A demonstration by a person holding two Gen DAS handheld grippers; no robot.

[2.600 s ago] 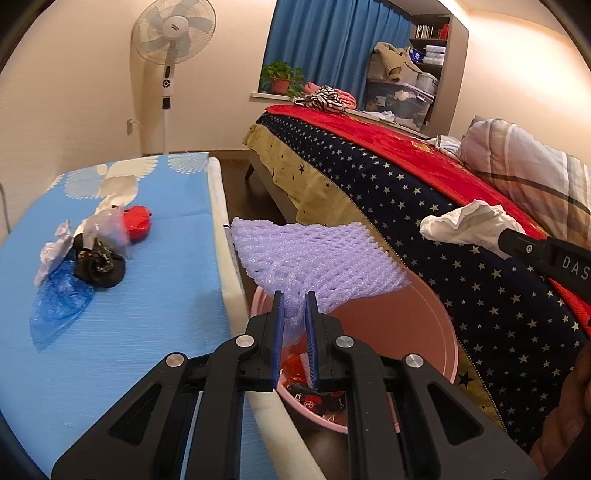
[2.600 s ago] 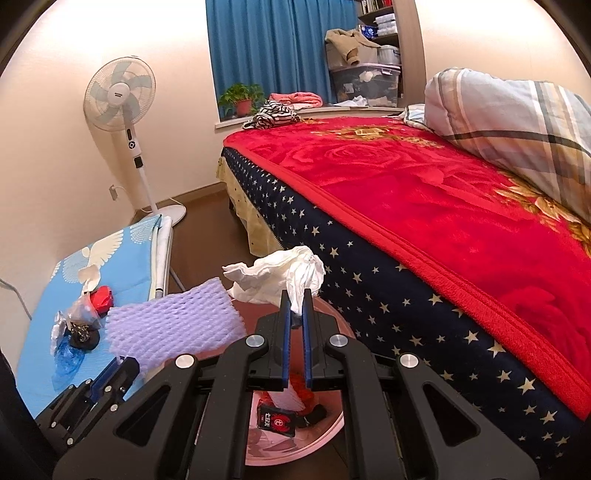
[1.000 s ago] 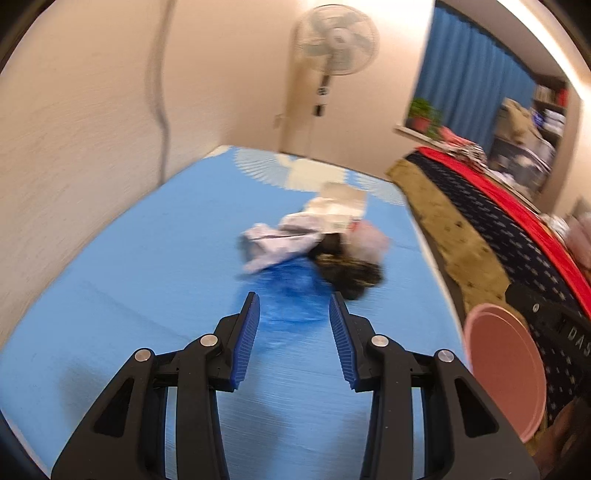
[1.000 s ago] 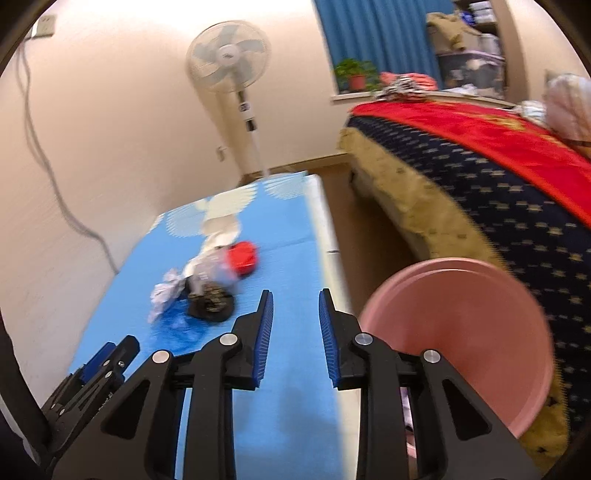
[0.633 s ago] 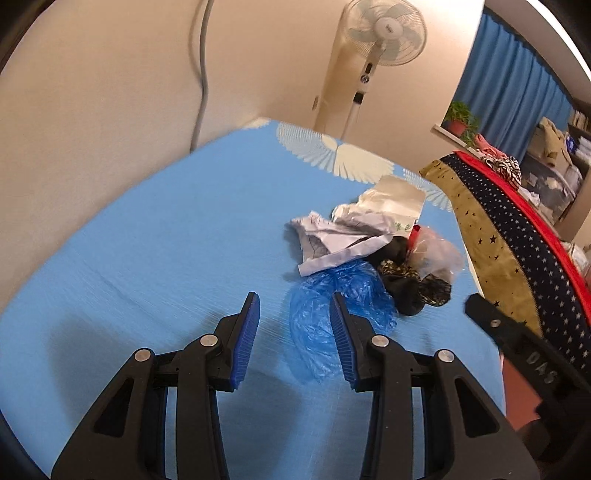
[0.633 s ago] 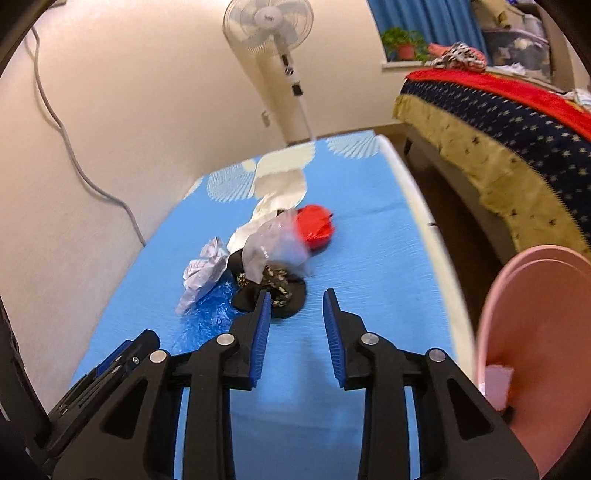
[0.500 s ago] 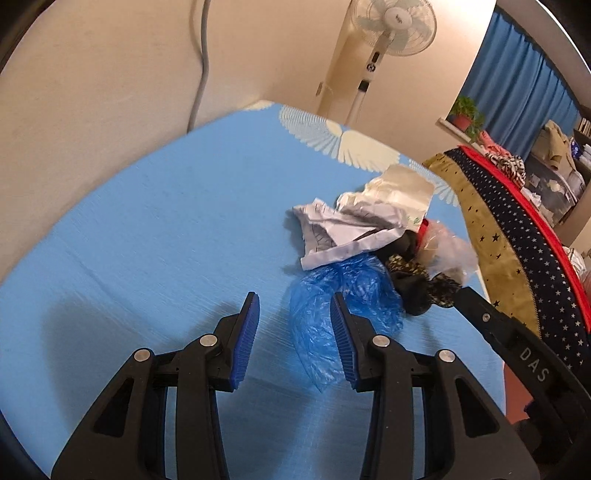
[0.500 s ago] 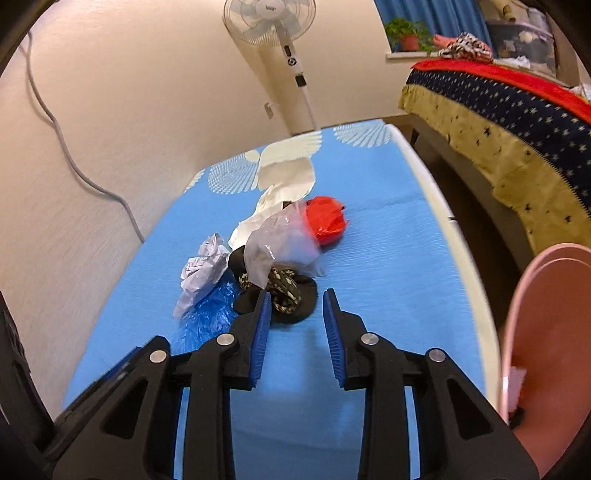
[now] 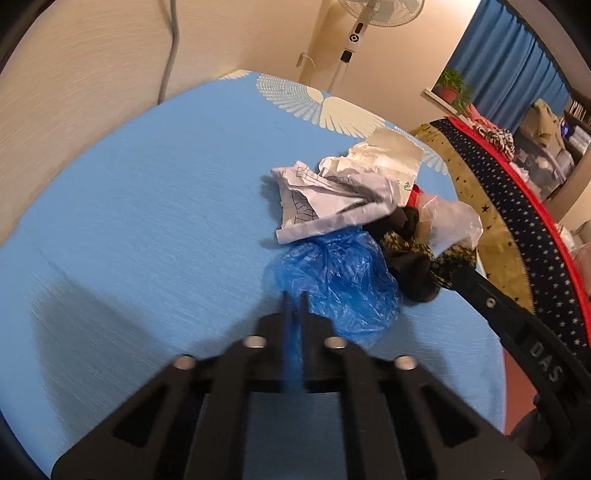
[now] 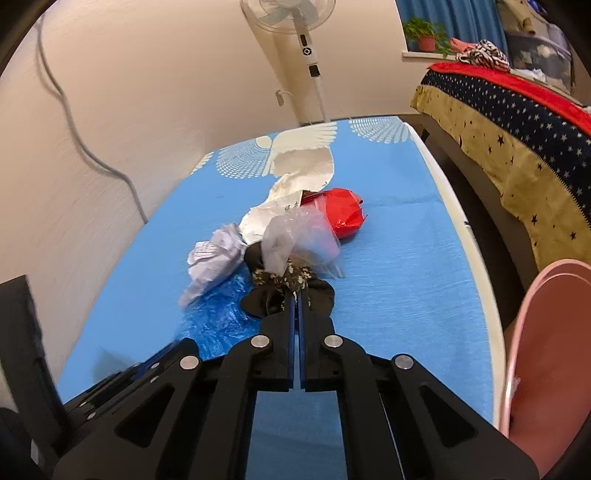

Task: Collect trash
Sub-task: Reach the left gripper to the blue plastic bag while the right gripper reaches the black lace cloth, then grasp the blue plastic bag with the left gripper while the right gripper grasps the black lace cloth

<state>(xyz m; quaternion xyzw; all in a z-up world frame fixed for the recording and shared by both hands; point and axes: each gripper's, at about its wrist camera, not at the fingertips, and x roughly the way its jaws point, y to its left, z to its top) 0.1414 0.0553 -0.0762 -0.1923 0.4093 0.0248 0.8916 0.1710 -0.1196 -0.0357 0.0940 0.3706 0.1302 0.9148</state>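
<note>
A heap of trash lies on the blue mat (image 9: 147,221): a blue plastic bag (image 9: 340,280), crumpled lined paper (image 9: 325,199), a black patterned cloth (image 9: 413,273), clear plastic film (image 9: 450,221). My left gripper (image 9: 293,295) is at the bag's near edge, its jaws closing together on the thin film. In the right wrist view my right gripper (image 10: 296,293) has its jaws closing on the near side of the black patterned cloth (image 10: 269,295). Behind it lie clear plastic film (image 10: 295,236), a red wrapper (image 10: 343,214), white paper (image 10: 303,166) and the blue plastic bag (image 10: 218,314).
A pink bucket (image 10: 546,332) stands on the floor off the mat's right edge. Beyond it is a bed (image 10: 517,122) with a starred cover. A standing fan (image 10: 291,14) is at the far wall, where a grey cable (image 10: 74,122) hangs.
Both grippers dropped their purple netting and white tissue, swung from the bucket to the mat and sank toward the heap. Their jaws stood apart half a second ago and are together now.
</note>
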